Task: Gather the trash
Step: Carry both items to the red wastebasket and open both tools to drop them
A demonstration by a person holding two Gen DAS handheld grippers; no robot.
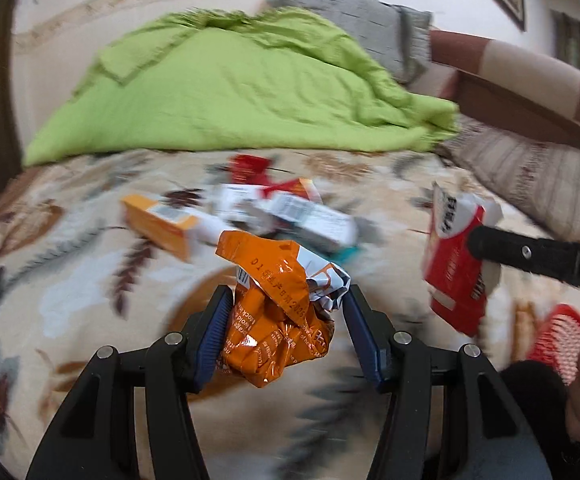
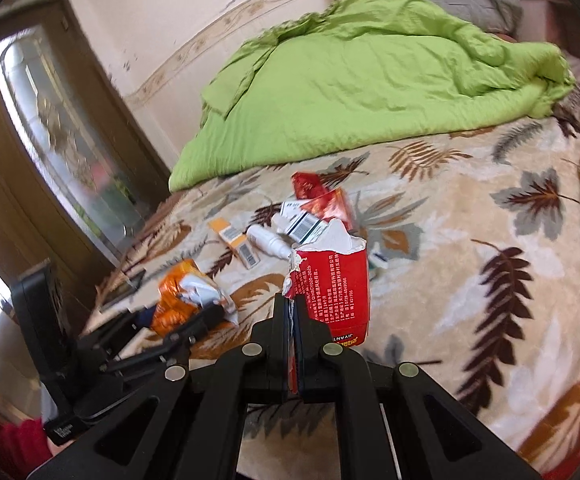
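Trash is held on both sides: our left gripper (image 1: 285, 312) squeezes a crumpled orange wrapper (image 1: 277, 312) at lower centre, jaws part-way apart around it; our right gripper (image 2: 292, 308) is pinched fully shut on the torn edge of a red carton (image 2: 334, 284), mid-frame. More litter, an orange box (image 1: 161, 224) and white packets (image 1: 302, 216), lies on the leaf-patterned bed (image 2: 490, 280) just beyond. We judge the step is carrying both pieces off, so we should keep both holds firm; the carton's thin edge could slip. Open bedspread lies right; the green quilt (image 2: 370, 80) fills the upper frame, a dark door (image 2: 29, 140) stands left.
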